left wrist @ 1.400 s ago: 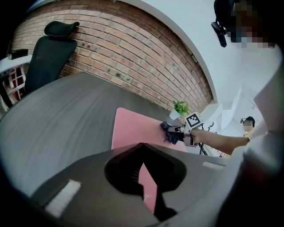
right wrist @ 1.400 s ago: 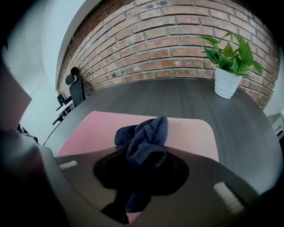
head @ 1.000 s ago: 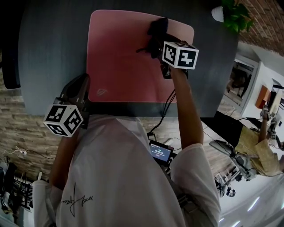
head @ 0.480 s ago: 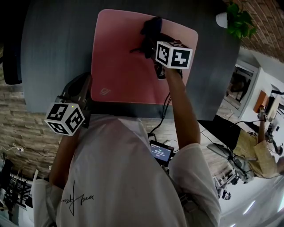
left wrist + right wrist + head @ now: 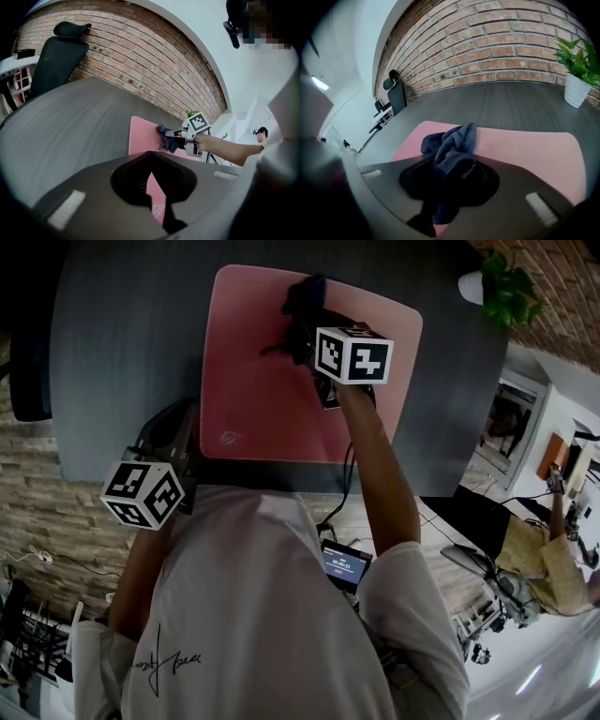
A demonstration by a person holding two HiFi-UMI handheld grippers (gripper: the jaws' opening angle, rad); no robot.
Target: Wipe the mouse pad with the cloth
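A pink mouse pad point(image 5: 267, 390) lies on the dark grey desk point(image 5: 122, 352). My right gripper point(image 5: 309, 329) is over the pad's far part, shut on a dark blue cloth point(image 5: 302, 306) that rests bunched on the pad. In the right gripper view the cloth point(image 5: 452, 140) fills the jaws and spills forward onto the pad point(image 5: 534, 150). My left gripper point(image 5: 176, 432) hovers by the pad's near left corner, shut and holding nothing. In the left gripper view the pad point(image 5: 142, 136) and the cloth point(image 5: 168, 140) are ahead of the left gripper point(image 5: 151, 161).
A potted plant point(image 5: 502, 287) in a white pot point(image 5: 576, 91) stands at the desk's far right. A black office chair point(image 5: 58, 51) is beyond the desk's left side by a brick wall point(image 5: 501, 51). The desk's near edge point(image 5: 281, 474) runs just below the pad.
My right gripper has dragged the cloth leftward along the far part of the pad. The left gripper has stayed by the near left corner.
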